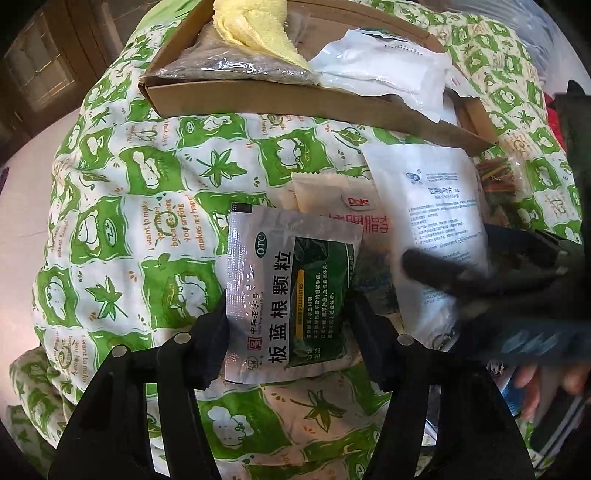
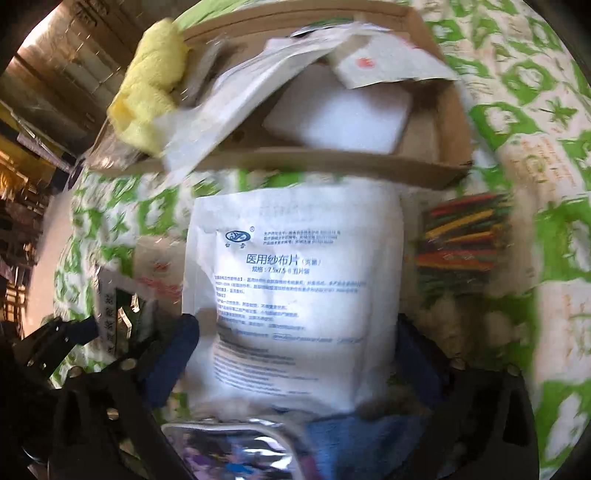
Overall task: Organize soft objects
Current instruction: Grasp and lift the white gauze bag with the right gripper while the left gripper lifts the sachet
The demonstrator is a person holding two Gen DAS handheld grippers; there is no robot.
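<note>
My left gripper (image 1: 288, 325) has its jaws on both edges of a green and white medicine sachet (image 1: 291, 291) and holds it over the green patterned quilt (image 1: 147, 221). My right gripper (image 2: 295, 354) straddles a white gauze packet (image 2: 291, 295), fingers at both its sides; the view is blurred. The gauze packet also shows in the left wrist view (image 1: 436, 221), with the right gripper (image 1: 480, 273) across it. A cardboard box (image 1: 258, 99) beyond holds a yellow towel (image 1: 255, 26) and white packets (image 1: 376, 70). It also shows in the right wrist view (image 2: 317, 162).
A Dole packet (image 1: 343, 206) lies under the sachet. A bundle of coloured sticks (image 2: 461, 243) lies right of the gauze packet. A shiny foil pack (image 2: 229, 450) and a blue cloth (image 2: 362, 432) lie near the right gripper. Shelves (image 2: 33, 147) stand at the left.
</note>
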